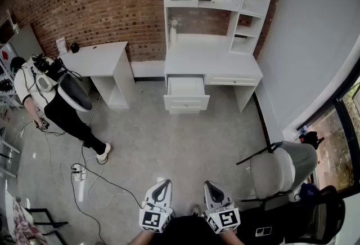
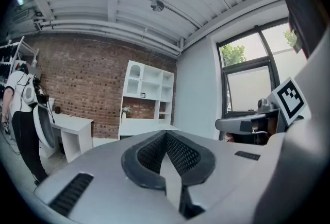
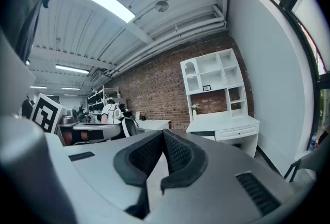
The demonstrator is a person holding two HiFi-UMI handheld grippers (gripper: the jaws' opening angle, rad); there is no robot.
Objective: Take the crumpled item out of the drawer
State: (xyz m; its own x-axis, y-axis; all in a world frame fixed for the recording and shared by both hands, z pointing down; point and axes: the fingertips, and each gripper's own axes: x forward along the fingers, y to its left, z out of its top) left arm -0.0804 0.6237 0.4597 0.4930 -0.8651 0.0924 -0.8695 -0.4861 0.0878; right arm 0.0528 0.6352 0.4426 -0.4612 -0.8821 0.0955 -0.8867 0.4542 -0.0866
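The white desk with a hutch [image 1: 214,61] stands against the brick wall, far across the floor from me. Its left drawer [image 1: 186,93] is pulled open; from here its inside looks pale, and I cannot make out a crumpled item in it. My left gripper [image 1: 164,183] and right gripper [image 1: 209,184] are held low at the bottom of the head view, side by side, both shut with nothing between the pads. The left gripper [image 2: 166,133] points toward the desk [image 2: 147,124]. The right gripper [image 3: 163,133] also faces the desk [image 3: 223,126].
A person [image 1: 53,97] stands bent over at the left near a small white table [image 1: 101,61]. Cables and a power strip [image 1: 79,173] lie on the floor at the left. A grey office chair [image 1: 281,168] stands at the right by the window.
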